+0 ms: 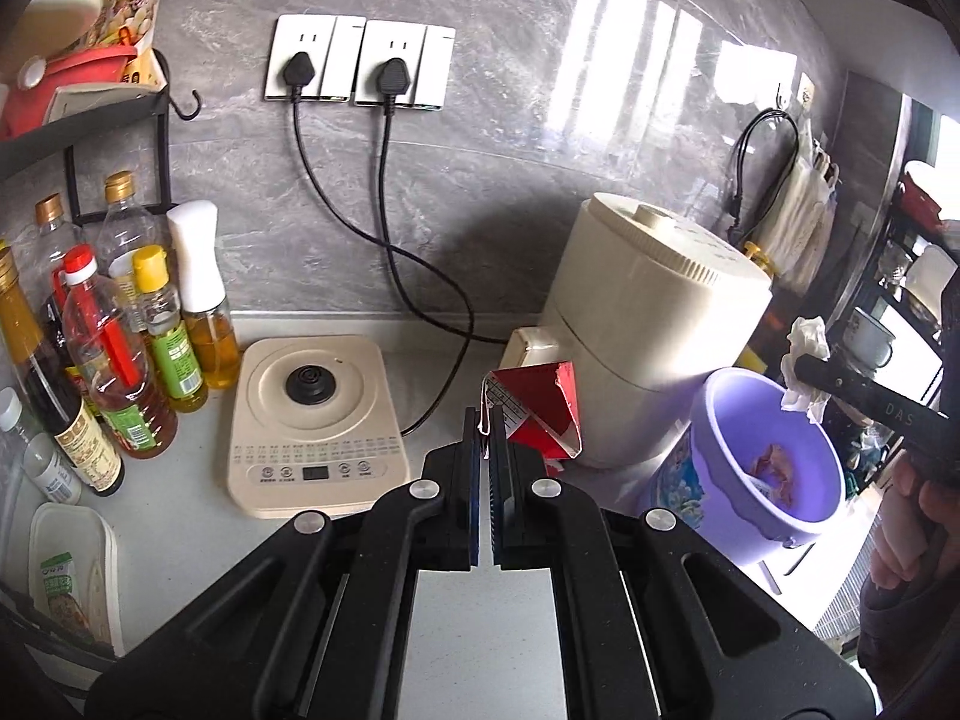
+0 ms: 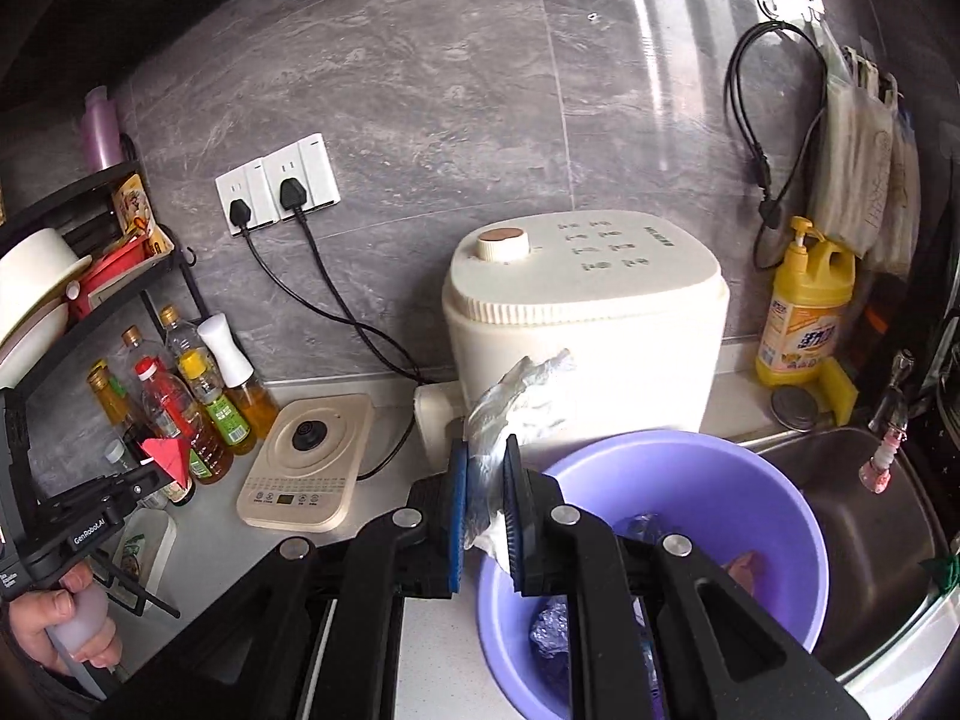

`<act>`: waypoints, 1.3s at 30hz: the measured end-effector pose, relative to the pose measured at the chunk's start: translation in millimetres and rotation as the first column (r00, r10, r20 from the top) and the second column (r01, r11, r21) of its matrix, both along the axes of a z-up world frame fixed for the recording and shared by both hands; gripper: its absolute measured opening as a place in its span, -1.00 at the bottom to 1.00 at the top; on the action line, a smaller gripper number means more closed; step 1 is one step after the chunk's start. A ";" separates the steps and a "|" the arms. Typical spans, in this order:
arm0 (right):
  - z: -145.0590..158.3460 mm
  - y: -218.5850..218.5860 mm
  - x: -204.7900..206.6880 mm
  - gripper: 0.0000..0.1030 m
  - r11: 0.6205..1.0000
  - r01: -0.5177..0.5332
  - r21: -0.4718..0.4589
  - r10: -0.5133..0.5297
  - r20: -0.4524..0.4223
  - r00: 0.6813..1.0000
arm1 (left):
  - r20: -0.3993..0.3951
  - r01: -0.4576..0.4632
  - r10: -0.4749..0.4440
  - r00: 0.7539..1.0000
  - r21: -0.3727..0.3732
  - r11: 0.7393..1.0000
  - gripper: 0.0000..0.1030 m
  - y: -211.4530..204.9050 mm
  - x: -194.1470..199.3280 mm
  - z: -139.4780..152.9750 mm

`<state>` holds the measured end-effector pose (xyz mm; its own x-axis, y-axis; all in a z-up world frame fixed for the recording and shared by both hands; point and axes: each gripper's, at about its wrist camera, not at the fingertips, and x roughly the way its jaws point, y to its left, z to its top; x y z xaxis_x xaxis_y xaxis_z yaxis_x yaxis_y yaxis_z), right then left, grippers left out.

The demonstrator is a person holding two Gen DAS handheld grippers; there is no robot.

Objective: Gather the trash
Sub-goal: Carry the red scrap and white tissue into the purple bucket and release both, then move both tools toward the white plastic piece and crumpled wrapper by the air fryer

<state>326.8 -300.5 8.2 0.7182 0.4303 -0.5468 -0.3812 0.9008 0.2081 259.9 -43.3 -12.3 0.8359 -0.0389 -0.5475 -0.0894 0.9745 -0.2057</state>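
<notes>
From the left wrist, my left gripper (image 1: 487, 426) has its fingers pinched tight on a corner of the red carton (image 1: 537, 405), lifted clear of the bench (image 1: 180, 516) so it can go right to the bin (image 1: 762, 450). It points forward and down.

From the right wrist, my right gripper (image 2: 486, 468) clamps the tissue (image 2: 510, 396), nearly closed, just over the bin's near-left rim, tilted down, ready to drop.

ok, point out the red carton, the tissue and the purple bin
red carton (image 1: 540, 402), left wrist view, on its red side
tissue (image 2: 510, 396), right wrist view, crumpled upper part
purple bin (image 2: 690, 450), right wrist view, far rim
</notes>
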 end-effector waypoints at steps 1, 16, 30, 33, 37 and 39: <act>-1.5 -6.5 0.7 -0.77 1.000 0.008 0.004 -0.008 -0.005 1.000 | 0.004 0.010 -0.010 1.000 -0.004 1.000 -0.93 -7.1 2.5 1.0; -18.3 -89.3 18.3 0.07 0.999 0.044 0.022 -0.044 -0.032 0.999 | 0.032 0.181 -0.180 0.983 -0.033 0.983 -0.93 -116.2 49.2 0.2; -26.7 -162.4 3.2 0.23 0.984 0.169 0.054 -0.166 -0.056 0.984 | 0.037 0.311 -0.310 0.950 -0.033 0.950 0.50 -173.1 72.7 -3.1; -27.8 -163.8 1.5 0.27 0.981 0.182 0.062 -0.178 -0.063 0.982 | 0.048 0.295 -0.292 0.955 -0.062 0.954 0.51 -154.9 67.9 -4.3; -27.0 -152.3 -1.3 0.33 0.981 0.182 0.064 -0.178 -0.062 0.982 | 0.019 0.226 -0.225 0.974 -0.059 0.972 0.61 -122.6 60.5 -7.6; -25.9 -142.6 -3.0 0.38 0.982 0.178 0.070 -0.173 -0.062 0.983 | 0.010 0.194 -0.194 0.981 -0.054 0.979 0.71 -105.2 53.7 -8.6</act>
<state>323.8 -443.1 -17.7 0.7556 0.3414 -0.5591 -0.2044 0.9337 0.2940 313.7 -148.5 -20.8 0.8120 -0.2306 -0.5362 0.1016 0.9605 -0.2592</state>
